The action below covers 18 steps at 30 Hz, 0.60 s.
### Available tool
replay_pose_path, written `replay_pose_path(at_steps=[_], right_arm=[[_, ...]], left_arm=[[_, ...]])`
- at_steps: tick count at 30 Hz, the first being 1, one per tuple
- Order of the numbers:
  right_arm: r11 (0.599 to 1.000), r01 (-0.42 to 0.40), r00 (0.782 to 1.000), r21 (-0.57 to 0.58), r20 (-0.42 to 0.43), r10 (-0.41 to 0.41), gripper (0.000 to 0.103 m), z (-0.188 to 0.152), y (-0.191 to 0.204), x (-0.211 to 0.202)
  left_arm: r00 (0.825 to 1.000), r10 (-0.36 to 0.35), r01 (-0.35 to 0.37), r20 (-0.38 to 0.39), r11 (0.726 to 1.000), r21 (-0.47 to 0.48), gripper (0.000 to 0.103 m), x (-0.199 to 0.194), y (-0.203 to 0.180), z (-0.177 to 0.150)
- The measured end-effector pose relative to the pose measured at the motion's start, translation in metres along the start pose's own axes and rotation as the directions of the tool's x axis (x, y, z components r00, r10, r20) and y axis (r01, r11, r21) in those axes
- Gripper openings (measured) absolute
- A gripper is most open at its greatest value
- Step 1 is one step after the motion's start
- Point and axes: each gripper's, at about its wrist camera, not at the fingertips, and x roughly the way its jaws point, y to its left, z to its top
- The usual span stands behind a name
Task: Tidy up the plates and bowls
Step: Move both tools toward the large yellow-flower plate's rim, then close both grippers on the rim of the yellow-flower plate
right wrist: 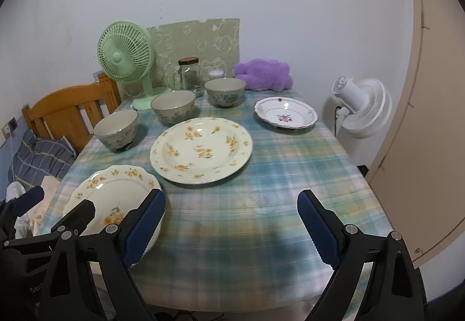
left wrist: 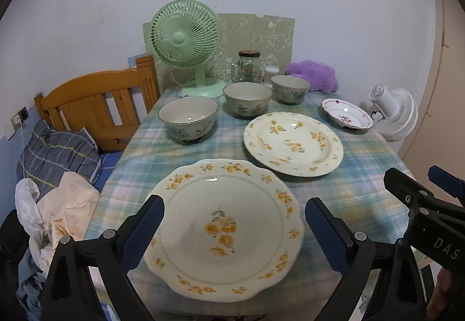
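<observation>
- Left gripper (left wrist: 234, 229) — jaws wide, empty, over scalloped plate (left wrist: 223, 226) at table's near edge.
- Right gripper (right wrist: 231, 226) — jaws wide, empty, over tablecloth (right wrist: 261, 175).
- Three bowls (left wrist: 188, 119) — back row.

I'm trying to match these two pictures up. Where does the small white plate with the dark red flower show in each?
Left wrist view: the small white plate lies far right on the table, near the white fan.
Right wrist view: the same plate lies right of centre, behind the round yellow-flowered plate.
Shared landmark: the green fan at the back left of the table in both.
</observation>
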Motion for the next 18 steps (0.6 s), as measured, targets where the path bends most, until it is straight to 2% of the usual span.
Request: replay_pose_path(at_steps=[10, 18], right_arm=[[0.999, -0.041, 0.994, -0.006, -0.099, 0.040, 0.090, 0.015, 0.051, 0.044], [0.997, -0.082, 0.975, -0.016, -0.207, 0.077, 0.083, 0.010, 0.093, 0.088]], left_arm=[[0.994, 0.025, -0.026, -0.102, 1.000, -0.005, 0.090, 0.039, 0.046, 0.014], [0.974, 0.019, -0.021, -0.226, 1.000, -0.006, 0.083, 0.081, 0.076, 0.008]])
